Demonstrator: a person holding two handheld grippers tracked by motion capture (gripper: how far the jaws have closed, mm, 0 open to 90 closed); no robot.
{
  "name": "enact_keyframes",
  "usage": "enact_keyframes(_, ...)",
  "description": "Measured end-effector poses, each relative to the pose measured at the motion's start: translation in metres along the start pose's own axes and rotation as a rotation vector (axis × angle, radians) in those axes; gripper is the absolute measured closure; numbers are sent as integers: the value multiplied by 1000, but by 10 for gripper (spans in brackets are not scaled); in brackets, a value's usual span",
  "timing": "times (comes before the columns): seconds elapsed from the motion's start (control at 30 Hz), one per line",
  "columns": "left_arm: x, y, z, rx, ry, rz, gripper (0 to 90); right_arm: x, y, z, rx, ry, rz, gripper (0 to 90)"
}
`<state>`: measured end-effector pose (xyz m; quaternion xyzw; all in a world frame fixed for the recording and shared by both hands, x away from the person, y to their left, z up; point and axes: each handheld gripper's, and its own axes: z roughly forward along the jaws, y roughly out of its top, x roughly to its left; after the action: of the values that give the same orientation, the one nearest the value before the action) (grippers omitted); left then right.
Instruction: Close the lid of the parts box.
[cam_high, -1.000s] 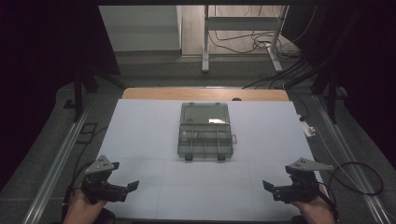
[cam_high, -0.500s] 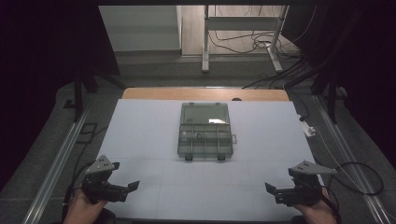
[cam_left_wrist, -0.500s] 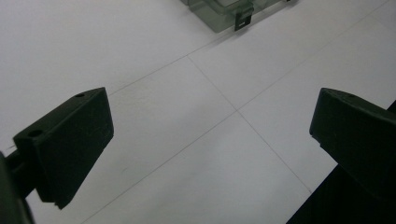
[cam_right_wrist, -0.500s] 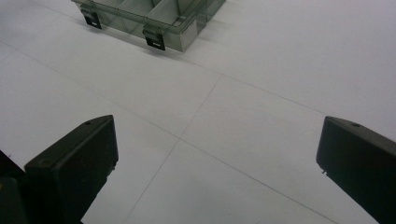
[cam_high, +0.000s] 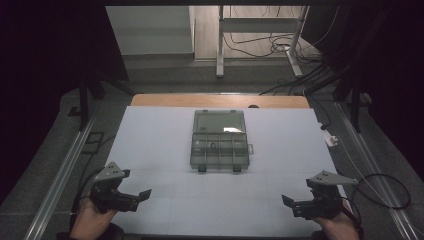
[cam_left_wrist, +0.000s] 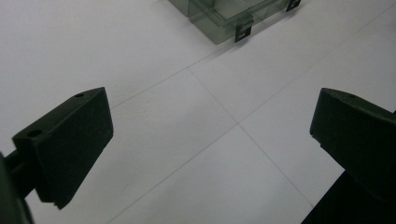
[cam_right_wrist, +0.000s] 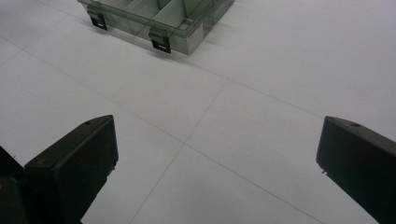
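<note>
A clear grey compartment box (cam_high: 220, 140) lies shut at the middle of the white mat (cam_high: 150, 150), with its two latches toward the near side. My left gripper (cam_high: 139, 196) hovers at the mat's near left corner, held by a hand. In the left gripper view my left gripper (cam_left_wrist: 212, 116) is open, with bare mat between the jaws and the box (cam_left_wrist: 233, 14) far ahead. My right gripper (cam_high: 291, 203) hovers at the near right corner. Seen in its own view, my right gripper (cam_right_wrist: 219, 135) is also open on nothing, and the box (cam_right_wrist: 159, 18) sits ahead at upper left.
A strip of wooden tabletop (cam_high: 220, 101) shows behind the mat. A small white object (cam_high: 330, 139) lies just off the mat's right edge. Metal rails (cam_high: 65, 170) run along both sides. Cables (cam_high: 280, 47) and a table frame lie on the floor beyond.
The right gripper has drifted slightly toward the near edge. The left gripper and the box have barely moved.
</note>
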<state>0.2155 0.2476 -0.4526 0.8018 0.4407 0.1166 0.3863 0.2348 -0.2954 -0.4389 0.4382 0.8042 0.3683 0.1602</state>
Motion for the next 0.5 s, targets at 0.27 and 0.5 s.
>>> enact_keyframes(0.27, 5, 6, 10, 2, -3, -12, 0, -2, 5, 4, 4, 9, -9, 0)
enact_keyframes(0.5, 6, 11, 21, 14, 17, 11, 0, -3, 10, 11, 10, 22, -20, 0)
